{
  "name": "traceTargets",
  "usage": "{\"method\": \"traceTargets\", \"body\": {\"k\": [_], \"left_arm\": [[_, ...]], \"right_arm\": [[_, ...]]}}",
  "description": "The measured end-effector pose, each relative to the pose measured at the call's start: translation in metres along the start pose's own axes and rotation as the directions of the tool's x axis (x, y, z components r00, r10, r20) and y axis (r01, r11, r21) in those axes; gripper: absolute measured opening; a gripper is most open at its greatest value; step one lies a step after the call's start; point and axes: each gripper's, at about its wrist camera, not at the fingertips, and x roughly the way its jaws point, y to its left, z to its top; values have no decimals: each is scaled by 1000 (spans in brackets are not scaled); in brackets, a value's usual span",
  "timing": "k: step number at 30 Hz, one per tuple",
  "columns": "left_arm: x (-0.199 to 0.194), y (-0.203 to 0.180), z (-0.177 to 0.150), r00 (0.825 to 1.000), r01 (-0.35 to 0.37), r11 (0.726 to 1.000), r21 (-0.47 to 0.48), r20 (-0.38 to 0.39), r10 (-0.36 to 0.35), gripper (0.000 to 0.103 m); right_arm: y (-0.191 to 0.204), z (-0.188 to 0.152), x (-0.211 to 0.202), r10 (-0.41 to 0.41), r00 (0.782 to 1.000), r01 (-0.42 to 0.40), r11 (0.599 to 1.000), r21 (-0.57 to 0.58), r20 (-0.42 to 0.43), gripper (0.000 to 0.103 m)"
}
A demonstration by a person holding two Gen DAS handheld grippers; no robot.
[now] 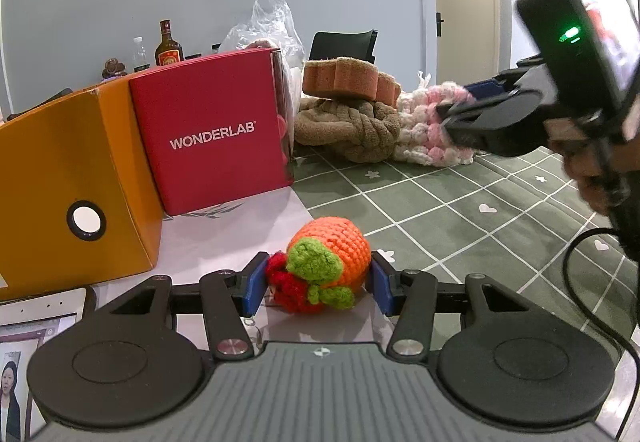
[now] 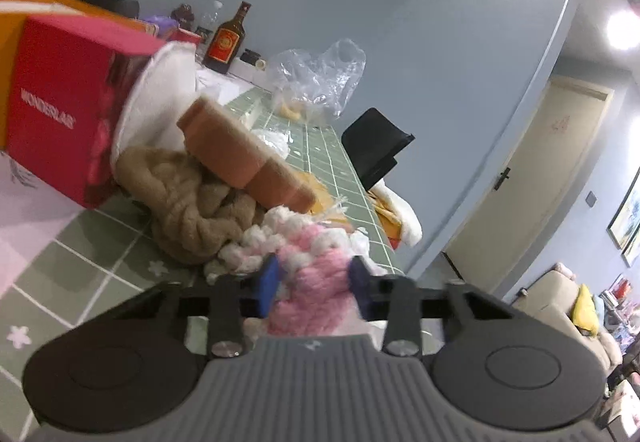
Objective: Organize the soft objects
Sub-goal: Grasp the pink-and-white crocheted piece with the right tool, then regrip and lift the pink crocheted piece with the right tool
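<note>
A crocheted orange fruit (image 1: 340,242) with a green leaf and red bits sits between the blue pads of my left gripper (image 1: 318,286), which is shut on it just above the table. Farther back lies a pile of soft things: a brown knotted cushion (image 1: 352,129), an orange-brown foam piece (image 1: 344,79) on top of it, and a pink and white knitted piece (image 1: 424,133). My right gripper (image 1: 456,107) reaches into the pile from the right. In the right wrist view its pads press on the pink yarn (image 2: 316,282) of that knitted piece, with the brown cushion (image 2: 192,209) just beyond.
A red WONDERLAB box (image 1: 208,137) and an orange box (image 1: 72,181) stand at the left. Behind them are a brown bottle (image 1: 168,45), a clear plastic bag (image 1: 268,25) and a black chair (image 1: 344,43). A screen (image 1: 40,318) lies at lower left. A green checked cloth (image 1: 460,217) covers the table.
</note>
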Motion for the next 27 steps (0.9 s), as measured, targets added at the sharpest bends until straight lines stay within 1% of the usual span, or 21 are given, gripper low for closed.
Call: {"method": "traceTargets", "body": {"k": [1,2,3,4,8,11,13,15,19,21,22,23,25,26,27], "left_arm": [[0,0,0,1000,1,1000,-1,0,-1,60],[0,0,0,1000,1,1000,-1,0,-1,60],[0,0,0,1000,2,1000,-1,0,-2,60],[0,0,0,1000,2,1000,-2,0,-2,60],[0,0,0,1000,3,1000,-2,0,-3,60],[0,0,0,1000,3,1000,-3,0,-3,60],[0,0,0,1000,5,1000,-5,-1,-5,60],[0,0,0,1000,7,1000,-7,-1,-7,60],[1,2,1,1000,16,1000,-18,-4,-16,60],[2,4,1,1000,23,999,-28,-7,-23,60],[2,5,1,1000,24,999,-30,-7,-24,60],[2,5,1,1000,24,999,-29,-7,-24,60],[2,4,1,1000,22,999,-26,-6,-22,60],[2,4,0,1000,21,999,-26,-6,-22,60],[2,4,0,1000,22,999,-27,-6,-22,60]], "right_arm": [[-4,1,-7,17,1000,-17,1000,18,12,26],[-9,1,-15,42,999,-43,998,45,28,21],[-13,2,-24,63,997,-66,995,69,43,12],[-19,2,-32,92,994,-97,990,98,54,9],[-31,-1,-60,190,978,-201,966,163,82,9],[-32,-7,-77,253,963,-265,948,177,88,9],[-30,-12,-84,276,957,-288,940,183,87,10],[-29,-19,-86,266,960,-278,942,189,85,11],[-28,-29,-81,228,972,-233,955,184,49,18],[-33,-33,-78,243,969,-245,946,213,36,27],[-35,-35,-75,256,966,-255,940,225,28,36],[-35,-36,-71,263,965,-259,938,230,16,41],[-33,-38,-68,268,963,-263,940,218,6,45],[-31,-39,-66,272,962,-268,942,202,11,56],[-29,-40,-66,275,961,-274,945,180,16,64]]}}
